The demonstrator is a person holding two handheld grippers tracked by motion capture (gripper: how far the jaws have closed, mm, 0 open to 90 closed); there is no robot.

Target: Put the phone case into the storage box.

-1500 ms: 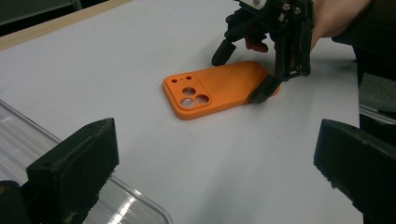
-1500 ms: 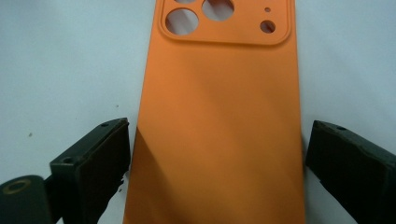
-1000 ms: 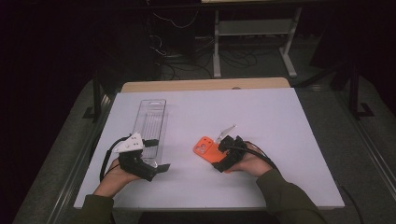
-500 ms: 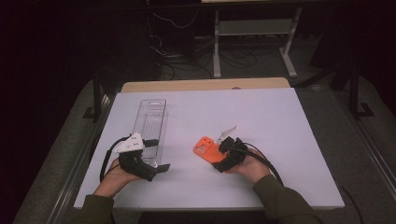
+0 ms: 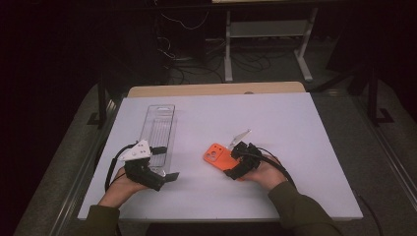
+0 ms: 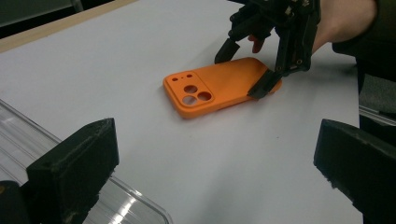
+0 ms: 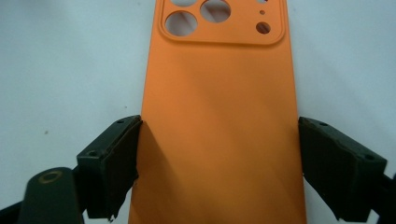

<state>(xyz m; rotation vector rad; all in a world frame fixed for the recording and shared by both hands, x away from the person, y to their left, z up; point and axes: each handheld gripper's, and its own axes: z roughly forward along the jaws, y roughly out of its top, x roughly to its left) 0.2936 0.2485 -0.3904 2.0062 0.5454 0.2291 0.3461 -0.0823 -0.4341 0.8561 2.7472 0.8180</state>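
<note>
orange phone case [image 5: 216, 157]: 1 | camera cutouts in case: 3 large round, plus 3 small holes | clear plastic tray [image 5: 158, 132]: 1 | grippers: 2, left gripper [image 5: 169, 175], right gripper [image 5: 230, 162] | jaws per gripper: 2 | white table [image 5: 295, 132]: 1

Dim room, dark background, evenly lit white table [image 5: 305, 147], soft shadows, grainy close views, near edges blurred

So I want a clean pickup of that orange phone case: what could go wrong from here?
The right gripper grips the orange phone case only by its thin long edges near one end, so it could slip or tilt when lifted. The left gripper sits open, part over the clear plastic package, and might nudge it.
</note>
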